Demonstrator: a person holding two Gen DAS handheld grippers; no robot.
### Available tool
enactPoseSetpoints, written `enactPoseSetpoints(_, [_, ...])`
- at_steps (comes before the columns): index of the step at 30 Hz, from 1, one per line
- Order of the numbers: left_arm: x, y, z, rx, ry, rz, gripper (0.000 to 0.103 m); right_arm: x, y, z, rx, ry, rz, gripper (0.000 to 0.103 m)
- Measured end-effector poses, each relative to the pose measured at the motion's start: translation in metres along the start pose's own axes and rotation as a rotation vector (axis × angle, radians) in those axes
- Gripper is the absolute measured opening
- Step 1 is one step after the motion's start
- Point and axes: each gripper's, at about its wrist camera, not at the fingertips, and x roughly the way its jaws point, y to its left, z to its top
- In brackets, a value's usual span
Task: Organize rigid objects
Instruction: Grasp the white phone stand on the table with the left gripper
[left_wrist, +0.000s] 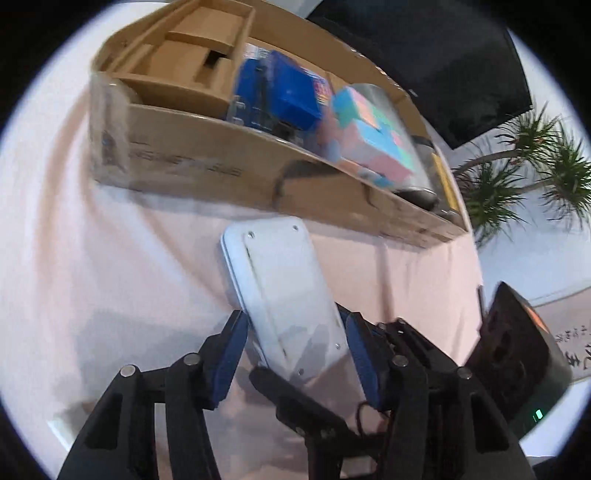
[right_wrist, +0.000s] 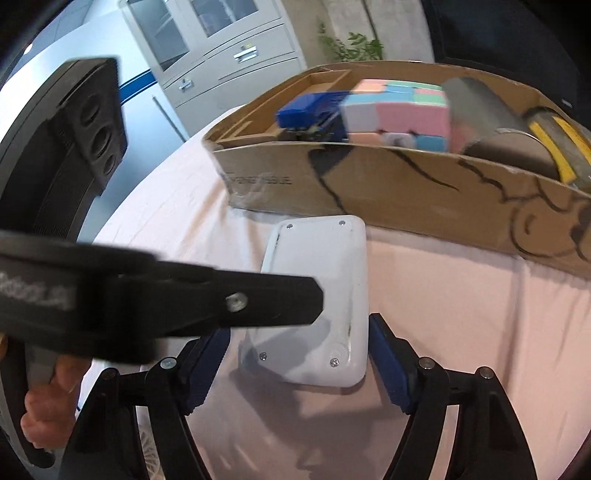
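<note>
A flat white plastic device (left_wrist: 284, 280) lies back-side up on the pink cloth, just in front of the cardboard box (left_wrist: 184, 162). My left gripper (left_wrist: 295, 325) straddles its near end, and both blue pads sit against its long edges. In the right wrist view the same white device (right_wrist: 321, 266) lies between the blue pads of my right gripper (right_wrist: 297, 339), with a gap on the left side. One black left-gripper finger (right_wrist: 258, 302) crosses over the device's left edge.
The cardboard box (right_wrist: 369, 192) holds a blue item (right_wrist: 310, 107), a pastel puzzle cube (right_wrist: 399, 107), a grey roll (right_wrist: 480, 110) and something yellow. A hand (right_wrist: 48, 402) holds the left gripper. A potted plant (left_wrist: 524, 166) and cabinets (right_wrist: 221, 48) stand beyond the table.
</note>
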Motion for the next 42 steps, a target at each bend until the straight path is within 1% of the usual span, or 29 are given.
enactPoseSetpoints(2, [0.001, -0.017, -0.003, 0.022, 0.006, -0.033, 0.052, -0.006, -0.011, -0.004, 0.033, -0.007, 0.000, 0.074])
enactPoseSetpoints(4, [0.003, -0.034, -0.004, 0.054, 0.007, -0.045, 0.052, -0.012, -0.023, -0.006, 0.062, -0.009, 0.001, 0.074])
enactPoseSetpoints(8, [0.016, -0.068, 0.000, 0.109, 0.020, -0.099, 0.052, -0.024, -0.054, -0.005, 0.150, -0.023, 0.023, 0.079])
enactPoseSetpoints(10, [0.024, -0.085, 0.004, 0.132, 0.024, -0.123, 0.052, -0.031, -0.068, -0.008, 0.199, -0.027, 0.057, 0.084])
enactPoseSetpoints(13, [0.033, -0.111, 0.012, 0.173, 0.026, -0.173, 0.052, -0.042, -0.091, -0.015, 0.243, -0.019, 0.120, 0.087])
enactPoseSetpoints(15, [0.040, -0.129, 0.016, 0.193, 0.043, -0.234, 0.052, -0.048, -0.101, -0.019, 0.255, -0.005, 0.153, 0.087])
enactPoseSetpoints(16, [0.047, -0.142, 0.017, 0.211, 0.060, -0.263, 0.049, -0.054, -0.106, -0.021, 0.258, -0.010, 0.159, 0.087])
enactPoseSetpoints(17, [0.057, -0.151, 0.018, 0.218, 0.099, -0.292, 0.045, -0.062, -0.111, -0.025, 0.262, -0.025, 0.148, 0.087])
enactPoseSetpoints(18, [0.064, -0.156, 0.019, 0.217, 0.130, -0.322, 0.045, -0.072, -0.120, -0.029, 0.281, -0.040, 0.109, 0.089])
enactPoseSetpoints(19, [0.072, -0.159, 0.018, 0.210, 0.150, -0.328, 0.045, -0.080, -0.128, -0.034, 0.300, -0.049, 0.081, 0.089])
enactPoseSetpoints(20, [0.077, -0.160, 0.018, 0.205, 0.155, -0.311, 0.045, -0.089, -0.137, -0.040, 0.324, -0.057, 0.054, 0.089])
enactPoseSetpoints(21, [0.077, -0.159, 0.018, 0.204, 0.150, -0.310, 0.045, -0.103, -0.150, -0.048, 0.359, -0.070, 0.017, 0.089])
enactPoseSetpoints(23, [0.073, -0.151, 0.019, 0.190, 0.124, -0.311, 0.045, -0.125, -0.165, -0.058, 0.391, -0.090, -0.053, 0.090])
enactPoseSetpoints(24, [0.070, -0.146, 0.020, 0.189, 0.096, -0.286, 0.045, -0.139, -0.174, -0.063, 0.405, -0.105, -0.100, 0.090])
enactPoseSetpoints(26, [0.068, -0.135, 0.022, 0.187, 0.058, -0.205, 0.047, -0.153, -0.180, -0.064, 0.415, -0.118, -0.126, 0.090])
enactPoseSetpoints(27, [0.069, -0.127, 0.024, 0.174, 0.055, -0.173, 0.047, -0.157, -0.178, -0.061, 0.402, -0.127, -0.130, 0.090])
enactPoseSetpoints(29, [0.075, -0.115, 0.022, 0.126, 0.074, -0.160, 0.047, -0.155, -0.167, -0.056, 0.343, -0.126, -0.131, 0.090])
enactPoseSetpoints(30, [0.078, -0.110, 0.021, 0.112, 0.086, -0.162, 0.047, -0.145, -0.155, -0.051, 0.281, -0.112, -0.139, 0.090])
enactPoseSetpoints(33, [0.084, -0.105, 0.015, 0.109, 0.109, -0.154, 0.047, -0.121, -0.138, -0.042, 0.151, -0.078, -0.146, 0.088])
enactPoseSetpoints(35, [0.085, -0.098, 0.013, 0.082, 0.115, -0.175, 0.047, -0.101, -0.131, -0.037, 0.069, -0.037, -0.174, 0.086])
enactPoseSetpoints(36, [0.086, -0.094, 0.011, 0.066, 0.115, -0.173, 0.047, -0.089, -0.130, -0.035, 0.044, 0.005, -0.179, 0.082])
enactPoseSetpoints(37, [0.088, -0.091, 0.009, 0.058, 0.112, -0.167, 0.047, -0.082, -0.132, -0.034, 0.045, 0.034, -0.169, 0.076])
enactPoseSetpoints(39, [0.088, -0.083, 0.005, 0.041, 0.111, -0.164, 0.047, -0.077, -0.128, -0.030, 0.042, 0.040, -0.180, 0.064])
enactPoseSetpoints(41, [0.089, -0.080, 0.002, 0.022, 0.111, -0.179, 0.047, -0.076, -0.126, -0.028, 0.049, 0.049, -0.178, 0.063])
enactPoseSetpoints(42, [0.090, -0.078, 0.000, 0.015, 0.110, -0.187, 0.047, -0.076, -0.123, -0.028, 0.071, 0.046, -0.175, 0.053])
